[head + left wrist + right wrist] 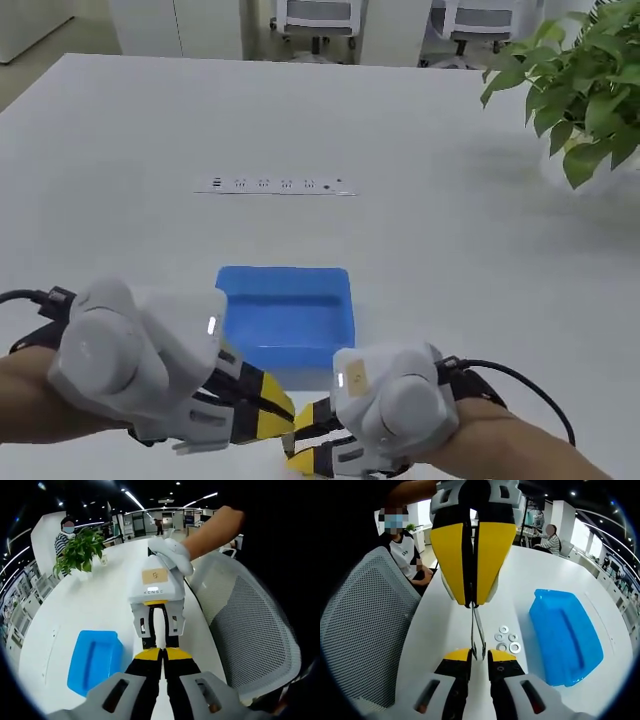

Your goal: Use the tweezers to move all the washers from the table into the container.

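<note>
At the table's near edge my two grippers meet tip to tip. Thin metal tweezers (478, 632) span the gap between them. The left gripper (162, 656) (283, 414) is shut on one end, its yellow jaws pressed together. The right gripper (479, 656) (303, 442) has its jaws closed around the other end. Several silver washers (515, 647) lie on the white table beside the tweezers, a short way from the blue container (565, 635) (285, 315) (95, 660). Nothing shows inside the container.
A white power strip (275, 185) lies mid-table beyond the container. A potted plant (585, 90) stands at the far right. A grey mesh chair (250, 630) sits just off the table's near edge. People sit in the background.
</note>
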